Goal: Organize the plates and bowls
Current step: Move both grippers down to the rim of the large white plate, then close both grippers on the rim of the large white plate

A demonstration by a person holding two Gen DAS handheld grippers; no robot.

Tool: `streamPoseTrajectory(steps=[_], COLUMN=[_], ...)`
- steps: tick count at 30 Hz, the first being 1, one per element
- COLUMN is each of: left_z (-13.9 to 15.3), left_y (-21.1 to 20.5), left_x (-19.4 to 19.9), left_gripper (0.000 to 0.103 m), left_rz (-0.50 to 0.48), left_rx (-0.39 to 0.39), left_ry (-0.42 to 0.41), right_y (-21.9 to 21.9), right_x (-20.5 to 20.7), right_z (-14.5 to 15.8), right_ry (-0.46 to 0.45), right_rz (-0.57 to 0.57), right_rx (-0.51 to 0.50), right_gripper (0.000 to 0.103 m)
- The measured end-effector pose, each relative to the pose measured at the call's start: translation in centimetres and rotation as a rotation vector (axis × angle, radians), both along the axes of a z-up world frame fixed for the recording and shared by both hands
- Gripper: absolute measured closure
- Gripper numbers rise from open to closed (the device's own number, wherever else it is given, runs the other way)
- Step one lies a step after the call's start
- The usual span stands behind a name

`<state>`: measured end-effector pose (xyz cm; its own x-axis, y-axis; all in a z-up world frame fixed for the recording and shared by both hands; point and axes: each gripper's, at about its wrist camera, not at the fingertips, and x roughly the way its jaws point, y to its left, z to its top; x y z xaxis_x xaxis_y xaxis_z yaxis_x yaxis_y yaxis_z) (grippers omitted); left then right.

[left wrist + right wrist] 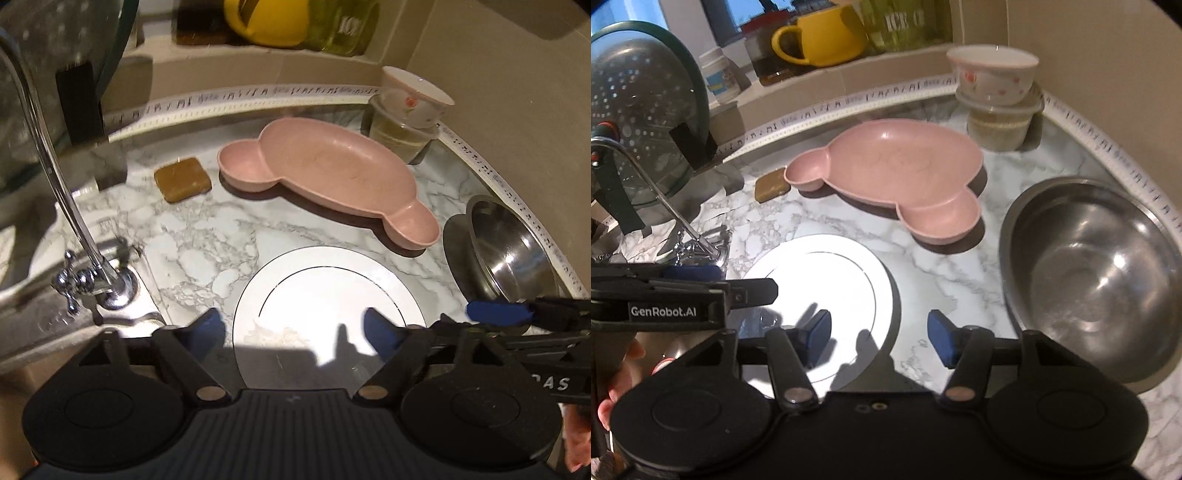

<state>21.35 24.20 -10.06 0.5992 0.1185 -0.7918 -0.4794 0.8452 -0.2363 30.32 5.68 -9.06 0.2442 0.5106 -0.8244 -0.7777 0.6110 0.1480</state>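
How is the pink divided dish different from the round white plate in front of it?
The pink dish is long with three compartments and a raised rim; the white plate is round, undivided and nearly flat. The pink dish lies nearer the back wall, the white plate nearer the grippers. The pink dish looks matte; the white plate glares brightly. Both lie empty, right way up, on the marble counter.

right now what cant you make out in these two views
- Near edge of the white plate: both views, covered by the gripper bodies.
- Contents of the lidded plastic container: both views, cloudy wall, and the flowered bowl sits on top.
- Steel bowl: cut off in the left wrist view by the right gripper.
- Whether the left gripper touches the plate: left wrist view, glare.
- Brown square: unidentifiable, partly behind the pink divided plate.
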Motion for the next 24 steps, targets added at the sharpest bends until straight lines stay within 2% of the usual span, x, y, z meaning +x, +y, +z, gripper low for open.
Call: streamPoseTrajectory(steps=[3, 6, 8, 15, 21, 24], left_z=[-0.8, -1.5, -1.8, -2.6, -2.9, -3.2], left_y=[0.6, 1.2, 1.3, 2.0, 2.8, 3.4], left_x=[0.2, 0.3, 0.2, -0.1, -0.8, -1.5], left_gripper=[0.031, 0.042, 0.043, 0.061, 0.063, 0.063], left_rz=[0.018, 0.022, 0.026, 0.057, 0.104, 0.152], left_rx=[-0.019, -0.043, -0.049, -0.104, -0.157, -0.218], left_ry=[0.014, 0.026, 0.028, 0.019, -0.022, -0.056], right_y=[0.4, 0.6, 0.7, 0.8, 0.8, 0.7], right_x=[0.4, 0.9, 1.1, 1.4, 1.5, 1.6], right_z=[-0.8, -1.4, -1.7, -2.7, -3.0, -3.1], right_ry=[0.034, 0.069, 0.086, 0.144, 0.166, 0.168], right_rz=[-0.012, -0.024, -0.028, -0.044, -0.059, -0.074], right_rx=[-0.005, -0.005, -0.004, -0.004, 0.006, 0.011], right_gripper=[0.050, 0.055, 0.058, 0.074, 0.081, 0.086])
